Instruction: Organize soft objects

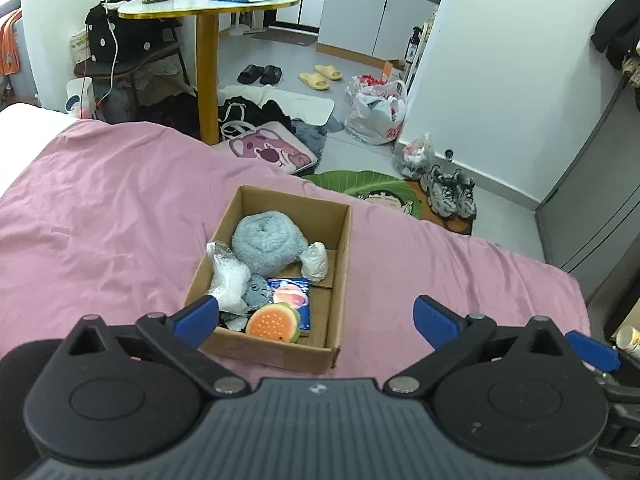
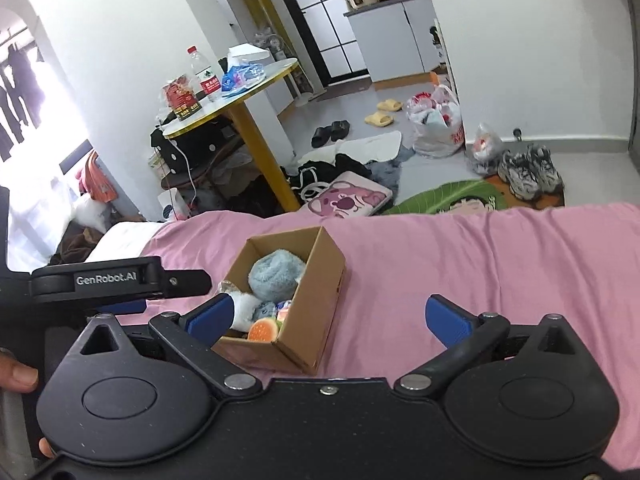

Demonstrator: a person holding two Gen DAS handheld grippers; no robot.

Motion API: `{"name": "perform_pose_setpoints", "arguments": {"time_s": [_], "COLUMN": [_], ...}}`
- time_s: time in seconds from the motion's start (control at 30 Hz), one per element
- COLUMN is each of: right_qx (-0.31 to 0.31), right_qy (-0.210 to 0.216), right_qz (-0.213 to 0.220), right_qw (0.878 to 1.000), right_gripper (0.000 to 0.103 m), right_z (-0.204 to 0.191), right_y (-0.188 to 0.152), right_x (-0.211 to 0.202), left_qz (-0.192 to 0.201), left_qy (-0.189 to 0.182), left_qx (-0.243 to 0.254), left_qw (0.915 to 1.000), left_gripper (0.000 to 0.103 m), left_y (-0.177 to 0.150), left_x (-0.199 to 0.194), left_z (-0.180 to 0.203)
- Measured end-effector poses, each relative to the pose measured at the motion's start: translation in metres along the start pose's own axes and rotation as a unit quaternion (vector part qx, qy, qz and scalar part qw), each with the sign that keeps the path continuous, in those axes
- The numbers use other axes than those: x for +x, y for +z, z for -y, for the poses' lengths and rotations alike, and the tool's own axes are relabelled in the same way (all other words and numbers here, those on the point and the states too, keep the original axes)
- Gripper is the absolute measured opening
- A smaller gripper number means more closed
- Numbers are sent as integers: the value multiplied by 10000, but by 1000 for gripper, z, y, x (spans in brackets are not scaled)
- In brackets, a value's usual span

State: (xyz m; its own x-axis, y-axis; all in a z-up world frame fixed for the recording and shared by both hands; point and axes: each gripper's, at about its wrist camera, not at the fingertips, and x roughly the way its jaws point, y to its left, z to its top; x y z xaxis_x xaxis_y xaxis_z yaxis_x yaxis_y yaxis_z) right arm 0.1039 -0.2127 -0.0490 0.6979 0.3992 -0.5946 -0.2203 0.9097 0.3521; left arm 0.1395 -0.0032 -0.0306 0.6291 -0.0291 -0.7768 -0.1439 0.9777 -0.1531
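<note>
Cardboard box (image 1: 338,276) sits open on the pink bedsheet (image 1: 100,208), near the far edge of the bed, long side running near to far. Flaps folded in, brown walls upright.

Contents, far to near:
- fluffy grey-blue plush (image 1: 268,243), rounded, fills the far half
- small white wrapped bundle (image 1: 315,261) just right of the plush
- crinkled clear plastic bag (image 1: 226,276) against the left wall
- small grey knitted piece (image 1: 256,293) beside the bag
- blue packet with a pink picture (image 1: 292,294)
- orange burger-shaped squishy toy (image 1: 274,324) at the near wall, green rim visible

Left gripper (image 1: 316,316): blue-padded fingers spread wide, holding nothing, hovering over the near end of the box. Right gripper (image 2: 328,316): also spread wide, holding nothing, with the box (image 2: 316,280) just ahead of its left finger.
</note>
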Motion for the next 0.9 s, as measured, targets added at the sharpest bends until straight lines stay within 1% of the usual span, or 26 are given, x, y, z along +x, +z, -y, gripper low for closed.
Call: {"name": "perform_pose_setpoints", "arguments": {"time_s": [0.13, 0.27, 0.6, 0.9], "right_qx": [83, 35, -240, -265], "right_qy": [-86, -165, -190, -212], "right_qz": [130, 260, 554, 782], "right_qw": [9998, 9995, 9980, 9964], "right_gripper": [103, 103, 103, 103], "right_z": [1, -3, -26, -37], "right_y": [-4, -9, -18, -26], "right_x": [-16, -32, -69, -94], "left_qz": [81, 160, 424, 668], "left_qy": [-52, -157, -293, -319], "left_qx": [17, 95, 248, 405], "left_qw": [10000, 9997, 9984, 9964], "left_gripper": [103, 103, 103, 103], "left_y": [-5, -10, -24, -39], "left_x": [-15, -30, -73, -107], "left_z": [3, 5, 4, 1]}}
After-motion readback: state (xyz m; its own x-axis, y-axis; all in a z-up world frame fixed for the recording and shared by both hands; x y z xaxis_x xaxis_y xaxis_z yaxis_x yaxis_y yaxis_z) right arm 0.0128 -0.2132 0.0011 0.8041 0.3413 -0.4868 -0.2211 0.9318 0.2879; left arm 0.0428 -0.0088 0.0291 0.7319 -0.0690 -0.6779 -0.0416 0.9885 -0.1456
